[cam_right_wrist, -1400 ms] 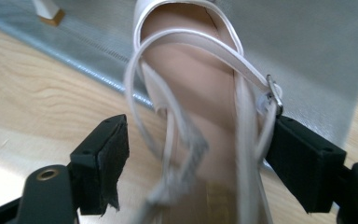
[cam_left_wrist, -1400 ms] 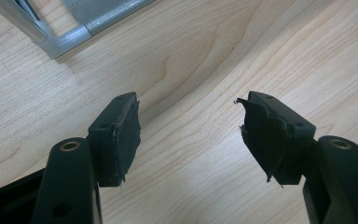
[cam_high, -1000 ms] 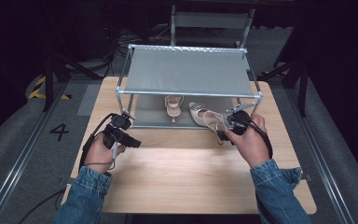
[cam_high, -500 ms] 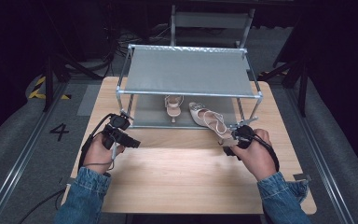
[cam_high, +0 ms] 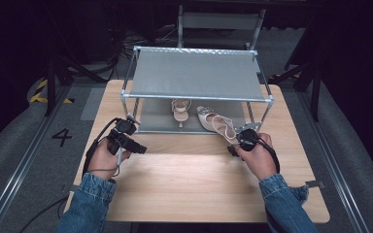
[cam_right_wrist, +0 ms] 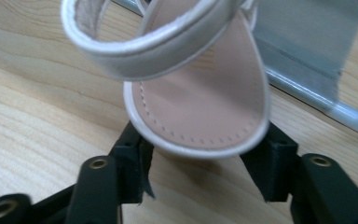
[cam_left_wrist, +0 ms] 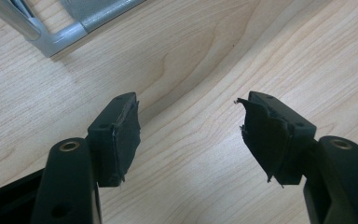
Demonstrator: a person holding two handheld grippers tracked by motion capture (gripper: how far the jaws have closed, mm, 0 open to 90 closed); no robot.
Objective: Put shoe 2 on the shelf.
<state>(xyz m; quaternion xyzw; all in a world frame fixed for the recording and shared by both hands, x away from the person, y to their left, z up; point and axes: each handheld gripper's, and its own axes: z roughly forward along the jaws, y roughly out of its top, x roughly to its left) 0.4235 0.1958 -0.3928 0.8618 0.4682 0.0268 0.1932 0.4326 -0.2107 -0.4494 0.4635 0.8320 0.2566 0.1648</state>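
Step in hand: taking hold of the heel end of the right sandal [cam_right_wrist: 200, 93] at the front edge of the shoe rack [cam_high: 199, 73].
Right claw [cam_high: 237, 145]: its jaws have just been closing, with the sandal's heel between them; in the right gripper view the pads sit at both sides of the sole, but whether they already press on it I cannot tell, as the sole hides the contact.
Right sandal, place: toe on the rack's lower shelf, heel end reaching out over the bench [cam_high: 189, 179], ankle strap looping up above the sole.
Left sandal [cam_high: 180, 109]: on the lower shelf, beside the other and apart from it.
Left claw [cam_left_wrist: 189, 135]: jaws apart, nothing between them, over bare bench near the rack's front left corner.
Next move, as I judge it: finish the squeeze on the heel, then move the sandal without catching the strap on the rack's front rail.
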